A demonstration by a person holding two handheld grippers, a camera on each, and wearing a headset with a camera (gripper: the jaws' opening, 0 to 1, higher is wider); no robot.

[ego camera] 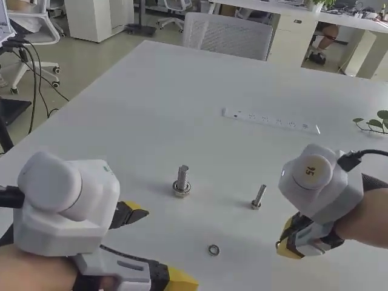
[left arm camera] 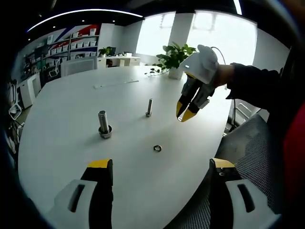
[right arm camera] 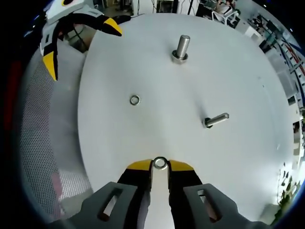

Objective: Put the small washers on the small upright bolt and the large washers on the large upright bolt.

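Right gripper (right arm camera: 160,168) is pinching a washer (right arm camera: 160,163) between nearly shut jaws, with the small upright bolt (right arm camera: 217,119) standing near, ahead of its tips, axis vertical. Left gripper (left arm camera: 160,164) is hanging wide open, farther from that bolt, past the loose washer (left arm camera: 157,148).

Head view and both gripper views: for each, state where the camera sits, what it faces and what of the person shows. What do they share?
Head view: on the headset, facing forward and down at the table; left hand-held gripper, right hand-held gripper and a forearm show.
Left gripper view: on the left hand-held gripper, facing along its open jaws; a dark sleeve shows.
Right gripper view: on the right hand-held gripper, facing along jaws shut on a held washer.
Shared: large bolt, small bolt and loose washer, in all three.
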